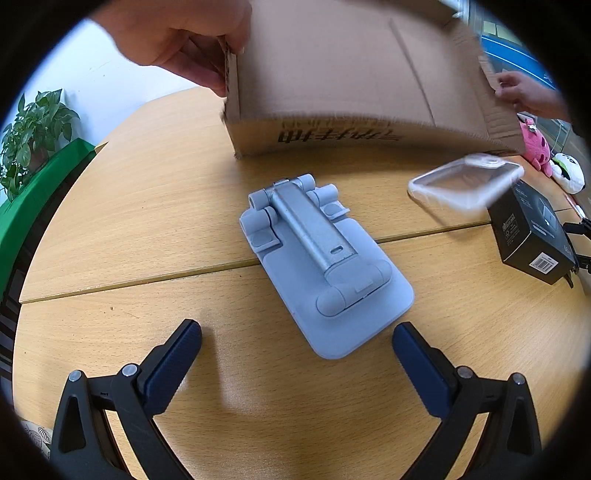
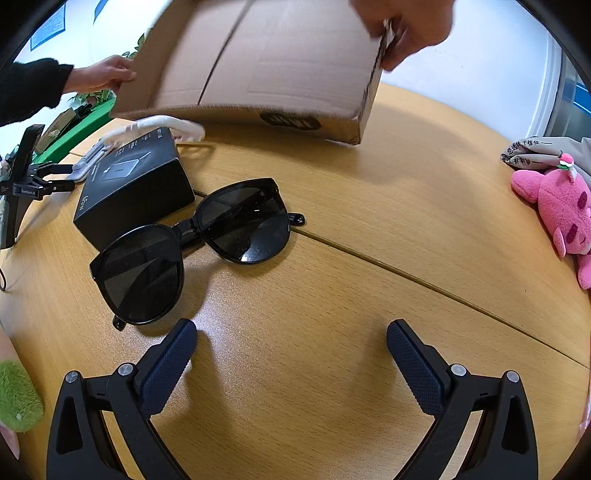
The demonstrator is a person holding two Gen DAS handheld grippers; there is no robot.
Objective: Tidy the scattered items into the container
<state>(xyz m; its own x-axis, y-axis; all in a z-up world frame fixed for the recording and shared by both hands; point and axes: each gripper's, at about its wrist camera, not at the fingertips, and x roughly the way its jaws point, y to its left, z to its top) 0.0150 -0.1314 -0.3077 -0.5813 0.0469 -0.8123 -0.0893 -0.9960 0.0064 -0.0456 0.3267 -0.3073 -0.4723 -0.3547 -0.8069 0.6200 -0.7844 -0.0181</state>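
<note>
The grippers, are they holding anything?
No. The left gripper and right gripper are open and empty. Two bare hands hold the cardboard box by its side walls.

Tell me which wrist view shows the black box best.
The right wrist view: the black box sits whole behind the sunglasses, with its top print visible. The left wrist view catches the box only at the distorted right edge, partly overlapped by a clear case.

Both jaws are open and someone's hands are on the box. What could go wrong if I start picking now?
1. The cardboard box is tilted and blurred in two bare hands; a drop-off could miss it or hit fingers.
2. The sunglasses lie lens-up against the black box; the right gripper might scratch a lens.
3. The grey phone stand lies flat, so the left gripper may slip.
</note>
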